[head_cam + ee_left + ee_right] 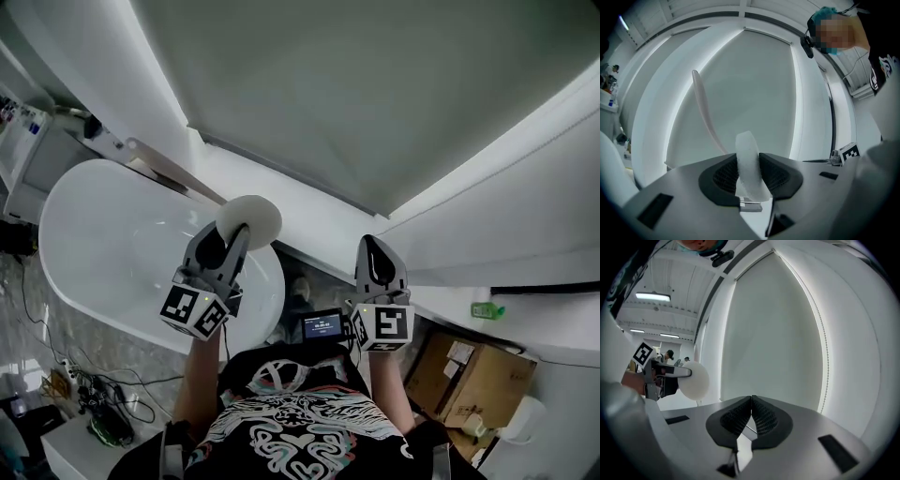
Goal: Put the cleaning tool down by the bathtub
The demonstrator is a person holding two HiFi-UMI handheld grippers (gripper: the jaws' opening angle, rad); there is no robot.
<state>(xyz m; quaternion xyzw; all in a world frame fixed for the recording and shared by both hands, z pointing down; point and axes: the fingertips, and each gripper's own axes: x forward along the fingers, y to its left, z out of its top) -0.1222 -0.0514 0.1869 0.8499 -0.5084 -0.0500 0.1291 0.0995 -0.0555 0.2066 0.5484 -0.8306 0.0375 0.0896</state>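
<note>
Above bathtub (103,244) rim, left gripper (232,236) fingers clamped on cleaning tool (251,217), right gripper (376,244) fingers together

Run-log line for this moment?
left gripper: shut on cleaning tool | right gripper: shut, empty | status: tool in the air, not yet down by bathtub

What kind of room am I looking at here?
Likely a bathroom mock-up in a workshop: a white freestanding bathtub, a round cleaning tool held by it, plus cardboard boxes and loose cables.
</note>
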